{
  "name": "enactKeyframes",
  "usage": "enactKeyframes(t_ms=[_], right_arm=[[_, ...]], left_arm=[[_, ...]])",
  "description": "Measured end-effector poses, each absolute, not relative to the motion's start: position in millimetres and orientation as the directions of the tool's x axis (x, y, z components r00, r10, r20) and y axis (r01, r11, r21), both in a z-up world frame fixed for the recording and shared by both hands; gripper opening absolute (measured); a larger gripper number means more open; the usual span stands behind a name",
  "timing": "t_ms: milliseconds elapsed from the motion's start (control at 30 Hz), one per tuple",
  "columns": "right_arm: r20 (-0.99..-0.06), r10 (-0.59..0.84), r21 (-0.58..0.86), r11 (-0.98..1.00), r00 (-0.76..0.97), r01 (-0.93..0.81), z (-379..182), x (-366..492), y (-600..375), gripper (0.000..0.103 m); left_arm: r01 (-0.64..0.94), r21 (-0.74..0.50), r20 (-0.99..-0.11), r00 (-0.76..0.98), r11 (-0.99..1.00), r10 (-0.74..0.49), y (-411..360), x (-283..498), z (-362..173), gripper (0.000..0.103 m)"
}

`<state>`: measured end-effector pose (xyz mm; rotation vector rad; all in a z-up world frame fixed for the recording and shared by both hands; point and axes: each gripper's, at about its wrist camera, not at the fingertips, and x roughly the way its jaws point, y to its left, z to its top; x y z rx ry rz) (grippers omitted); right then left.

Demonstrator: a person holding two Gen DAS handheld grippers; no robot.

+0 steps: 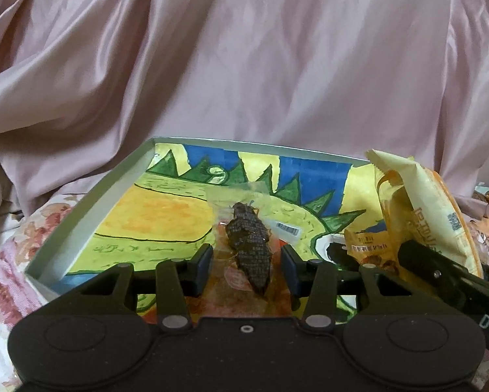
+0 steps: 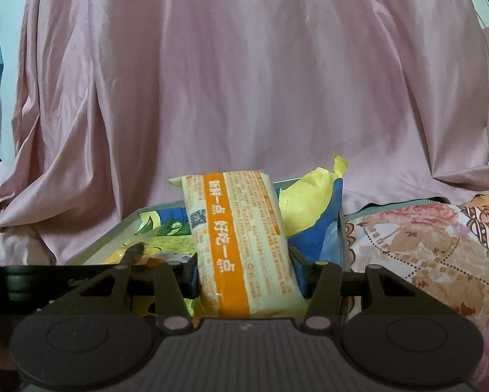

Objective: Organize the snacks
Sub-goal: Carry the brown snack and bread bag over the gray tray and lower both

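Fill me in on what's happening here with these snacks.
A person is sorting snacks into a shallow painted box on a bed. The right gripper is clamped on a cream-and-orange packet held over the box. The left gripper straddles a clear-wrapped dark snack; whether its pads press the wrapper is unclear.

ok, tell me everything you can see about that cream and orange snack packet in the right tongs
The snack packet is a plump, pillow-shaped wrapper of shiny plastic, cream with a broad orange stripe, small print and a square code. It stands nearly upright, leaning slightly, clamped at its lower half by the right tongs over the painted box.
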<state>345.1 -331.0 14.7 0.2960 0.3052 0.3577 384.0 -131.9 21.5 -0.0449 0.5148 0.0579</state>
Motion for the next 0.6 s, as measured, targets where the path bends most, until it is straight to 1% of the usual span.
enactKeyframes(t_ms=[233,400,600], right_arm=[[-0.239,0.371,0.322,0.902,0.897,-0.287,16.2,348.8,-330.4,0.054],[-0.238,0.351,0.283,0.917,0.905,-0.281,18.7,349.8,-327.9,0.054],[-0.242,0.343,0.264,0.923,0.908,-0.279,19.3,350.6,-327.5,0.055]], left_arm=[[-0.064,-0.056,-0.481,0.876,0.996,0.029,-137.6,396.8,17.7,0.048],[-0.052,-0.08,-0.481,0.877,0.995,0.007,-141.3,402.2,13.8,0.048],[-0.058,-0.085,-0.471,0.882,0.995,0.011,-143.7,397.8,12.8,0.049]])
